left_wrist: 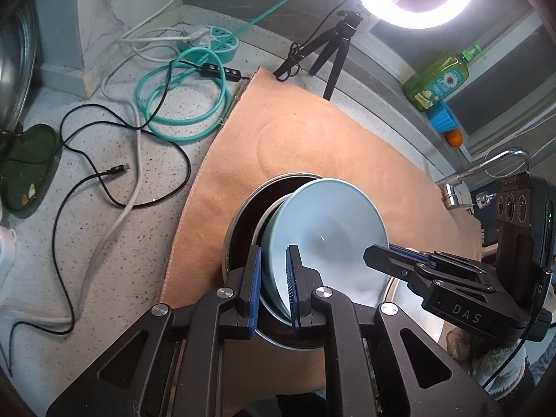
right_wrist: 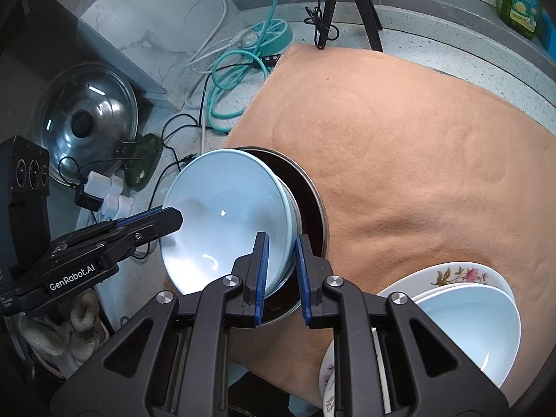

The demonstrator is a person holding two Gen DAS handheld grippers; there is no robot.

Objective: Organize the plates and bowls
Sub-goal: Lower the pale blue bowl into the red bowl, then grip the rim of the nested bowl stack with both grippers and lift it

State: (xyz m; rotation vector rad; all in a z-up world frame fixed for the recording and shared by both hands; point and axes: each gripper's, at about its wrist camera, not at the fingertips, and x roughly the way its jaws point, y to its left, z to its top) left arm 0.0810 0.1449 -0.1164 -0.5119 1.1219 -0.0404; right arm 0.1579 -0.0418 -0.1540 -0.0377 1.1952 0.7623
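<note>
Left gripper (left_wrist: 273,278): fingers pinching the near rim of the pale blue bowl (left_wrist: 330,236).
Right gripper (right_wrist: 281,278): fingers pinching the same bowl's opposite rim.
Pale blue bowl: tilted, over a dark metal-rimmed pan (right_wrist: 305,194) on the orange cloth (right_wrist: 417,156).
Tabletop (left_wrist: 104,226): cables beside the cloth.
Stacked bowls (right_wrist: 469,312): near right, on the cloth.

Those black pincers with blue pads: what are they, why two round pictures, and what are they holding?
They are hand-held grippers; a person works one in each hand, and a fisheye camera on each looks along its fingers. One picture is from the left gripper, the other from the right gripper. Both are shut on opposite rims of one pale blue bowl, tilted over a dark metal-rimmed dish on a peach cloth. Nearby are stacked bowls, a pot lid and cables.
</note>
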